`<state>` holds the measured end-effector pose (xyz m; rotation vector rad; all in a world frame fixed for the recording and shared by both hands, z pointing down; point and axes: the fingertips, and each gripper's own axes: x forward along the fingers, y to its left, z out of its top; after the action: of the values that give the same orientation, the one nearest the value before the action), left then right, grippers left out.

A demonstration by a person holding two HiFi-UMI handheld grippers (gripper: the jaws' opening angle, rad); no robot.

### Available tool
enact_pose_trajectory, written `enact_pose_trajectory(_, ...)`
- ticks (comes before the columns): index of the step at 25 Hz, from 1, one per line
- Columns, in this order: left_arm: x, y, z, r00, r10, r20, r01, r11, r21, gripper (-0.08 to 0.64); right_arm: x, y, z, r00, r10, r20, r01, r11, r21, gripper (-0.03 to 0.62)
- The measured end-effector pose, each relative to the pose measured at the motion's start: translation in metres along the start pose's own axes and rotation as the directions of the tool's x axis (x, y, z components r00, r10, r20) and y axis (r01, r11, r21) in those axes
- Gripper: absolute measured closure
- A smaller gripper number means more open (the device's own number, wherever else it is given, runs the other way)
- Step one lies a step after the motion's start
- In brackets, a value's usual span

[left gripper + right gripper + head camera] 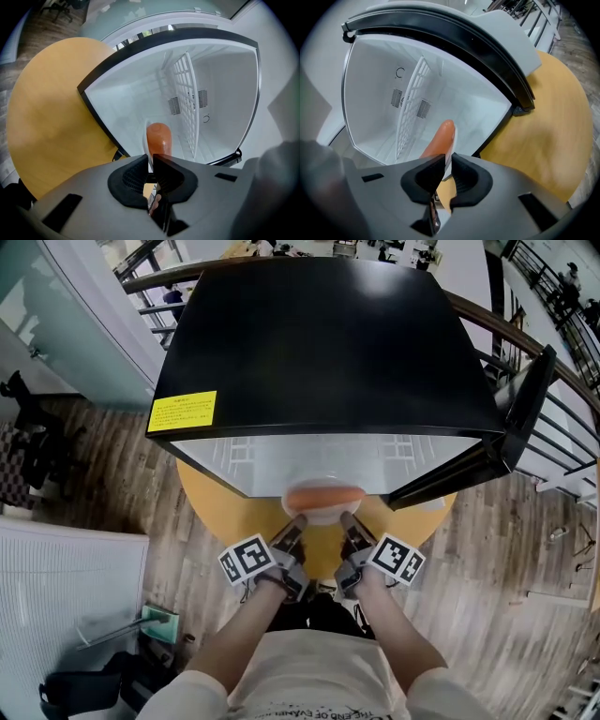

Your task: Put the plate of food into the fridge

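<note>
Nearest the lens, a pale T-shirt (319, 681) and 2 forearms (234, 652) stretched forward. Just past them, the left gripper (296, 521) and the right gripper (349, 519), each with 1 marker cube (246, 559) on top, side by side over a round wooden surface (211, 507). Fingers (136, 176) of both almost together and clamped on the near rim of a white plate (323, 515), 1 pair at its left, 1 at its right, the rim wedged between the dark pads in both gripper views. On the plate, a smooth orange mound of food (323, 496) (kind impossible to tell). Plate held about level at the open front of a black fridge (328, 343), its far half under the front edge of the fridge top, its near half above the surface. Door (487, 451) standing open at the right. Inside, white walls and a white wire shelf (185, 93) deeper in, higher than the plate. Yellow label (182, 412) on the fridge top's near left corner. Wood-plank floor (506, 587) all around.
</note>
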<state>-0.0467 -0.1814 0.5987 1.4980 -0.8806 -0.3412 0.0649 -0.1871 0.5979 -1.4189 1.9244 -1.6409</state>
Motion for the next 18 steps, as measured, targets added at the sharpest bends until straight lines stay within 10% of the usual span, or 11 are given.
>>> enact_pose_trajectory(18,0.047,0.033,0.041,0.999,0.037,0.008,-0.037,0.999,-0.026,0.518,0.062,-0.022,0.018,0.999,-0.043,0.001,0.043,0.999,-0.002,0.534)
